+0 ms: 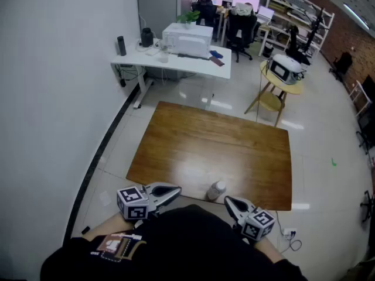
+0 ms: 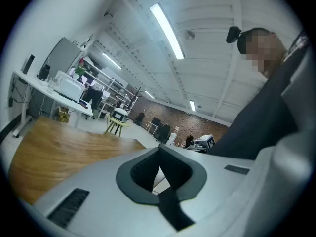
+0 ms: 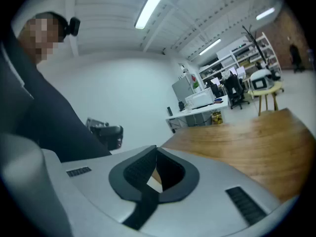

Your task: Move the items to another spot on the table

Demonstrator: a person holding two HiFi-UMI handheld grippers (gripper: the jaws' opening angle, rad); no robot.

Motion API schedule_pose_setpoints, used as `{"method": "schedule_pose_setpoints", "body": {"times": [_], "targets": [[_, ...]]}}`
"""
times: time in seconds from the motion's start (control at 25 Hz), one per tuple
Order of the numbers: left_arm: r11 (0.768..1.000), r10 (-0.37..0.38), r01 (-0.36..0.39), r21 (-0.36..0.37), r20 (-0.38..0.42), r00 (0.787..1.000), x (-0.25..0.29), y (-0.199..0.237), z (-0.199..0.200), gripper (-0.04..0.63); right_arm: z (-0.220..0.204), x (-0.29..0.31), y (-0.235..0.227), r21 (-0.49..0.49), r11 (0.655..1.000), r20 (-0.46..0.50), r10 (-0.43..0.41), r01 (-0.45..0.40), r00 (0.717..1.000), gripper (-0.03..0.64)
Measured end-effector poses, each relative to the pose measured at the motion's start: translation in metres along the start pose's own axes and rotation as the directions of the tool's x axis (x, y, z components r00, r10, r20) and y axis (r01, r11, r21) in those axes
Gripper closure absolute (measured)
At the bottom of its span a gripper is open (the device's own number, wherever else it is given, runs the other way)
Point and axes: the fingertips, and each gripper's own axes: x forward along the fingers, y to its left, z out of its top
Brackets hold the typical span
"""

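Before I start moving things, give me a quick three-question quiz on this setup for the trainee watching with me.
1. True or false: the small bottle sits at the far edge of the wooden table.
2. Pick one. The jaws of the left gripper are: A) wide apart; B) together with nothing between them; C) clamped on the bottle.
3. Short answer: in the head view, which shows closer to the bottle, the left gripper or the right gripper?

Key: 1 false, it sits by the near edge, close to the person. 2 B. 3 the right gripper.
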Motion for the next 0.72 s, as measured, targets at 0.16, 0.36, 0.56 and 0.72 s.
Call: {"method": "schedule_pose_setpoints", "body": {"times": [0.16,0.36,0.56,0.72], "targets": [[1.0,0.02,-0.019,0.007,-0.016,1.0,-0.028,0.023,-0.003,0.603,-0.043,0.022,-0.035,-0.094,0.973,-0.043,-0.216,0.211,0.976,0.592],[0.999,0.048,-0.048,0.02,-0.017,0.999,-0.07,0.058,-0.002,0.603,-0.102,0.038,-0.071,-0.191,0.902,-0.155,-0.418,0.387,0.895,0.437],[0.995,0.082,-0.08,0.065,-0.022,0.996,-0.082,0.098,-0.013,0.603,-0.135,0.057,-0.094,-0.277,0.848,-0.246,-0.517,0.452,0.82,0.279],[0.996,0.058,-0.054,0.076,-0.056,0.997,-0.072,0.115,-0.029,0.603,-0.152,0.078,-0.111,-0.263,0.826,-0.276,-0.56,0.499,0.781,0.241]]}}
